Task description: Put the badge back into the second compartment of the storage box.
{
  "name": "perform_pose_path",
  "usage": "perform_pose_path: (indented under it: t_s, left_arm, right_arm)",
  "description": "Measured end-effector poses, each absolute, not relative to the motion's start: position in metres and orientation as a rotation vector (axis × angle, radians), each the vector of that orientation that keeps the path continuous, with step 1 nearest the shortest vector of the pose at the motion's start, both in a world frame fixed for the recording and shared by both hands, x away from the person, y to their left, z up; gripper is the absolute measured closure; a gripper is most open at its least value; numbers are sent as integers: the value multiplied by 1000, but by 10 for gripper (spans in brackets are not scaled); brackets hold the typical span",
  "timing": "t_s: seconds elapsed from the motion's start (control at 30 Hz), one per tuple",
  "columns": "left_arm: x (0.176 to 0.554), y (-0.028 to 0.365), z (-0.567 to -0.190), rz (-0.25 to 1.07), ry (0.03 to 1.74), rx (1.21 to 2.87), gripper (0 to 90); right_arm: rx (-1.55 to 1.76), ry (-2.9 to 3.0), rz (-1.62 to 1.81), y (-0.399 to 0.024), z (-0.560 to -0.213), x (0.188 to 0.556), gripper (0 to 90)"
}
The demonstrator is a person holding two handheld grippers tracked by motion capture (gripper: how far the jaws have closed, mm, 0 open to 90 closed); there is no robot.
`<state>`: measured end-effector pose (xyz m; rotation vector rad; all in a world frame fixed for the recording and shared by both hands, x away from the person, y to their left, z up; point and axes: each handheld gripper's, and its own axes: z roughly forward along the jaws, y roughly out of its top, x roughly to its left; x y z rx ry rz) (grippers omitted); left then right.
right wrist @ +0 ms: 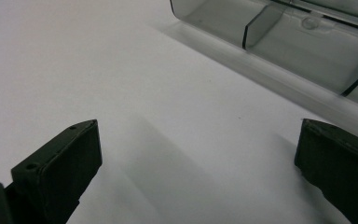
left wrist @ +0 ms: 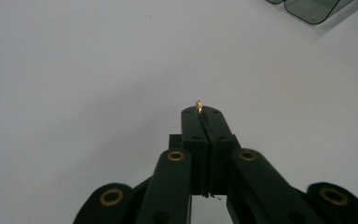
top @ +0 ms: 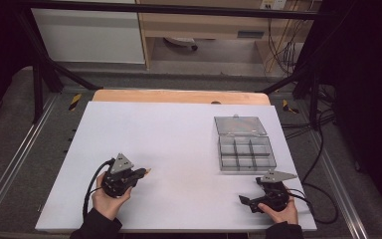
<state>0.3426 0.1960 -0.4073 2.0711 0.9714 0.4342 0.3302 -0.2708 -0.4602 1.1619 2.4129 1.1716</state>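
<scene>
The left gripper, held in a hand at the near left of the white table, has its jaws pressed together on a tiny gold-coloured piece that pokes out at the tips, above the bare surface with the tips pointing right. The right gripper, held at the near right of the table, has its jaws spread wide with nothing between them. Just beyond it, toward the far right, lies the clear compartment box with its lid folded open on the far side.
</scene>
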Motion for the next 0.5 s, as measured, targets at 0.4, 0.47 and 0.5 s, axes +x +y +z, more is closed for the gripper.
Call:
perform_pose_path:
  t_s: [0.4,0.47,0.5]
  left_arm:
    - [348,174,-403,415,926,2077,886]
    - [348,170,-402,412,920,2075,886]
    - [349,168,-402,409,917,2075,886]
  right_arm:
    - [1163,2412,1175,-271,-460,330,10]
    - [1163,2412,1175,-271,-460,330,10]
    - [1163,2412,1175,-271,-460,330,10]
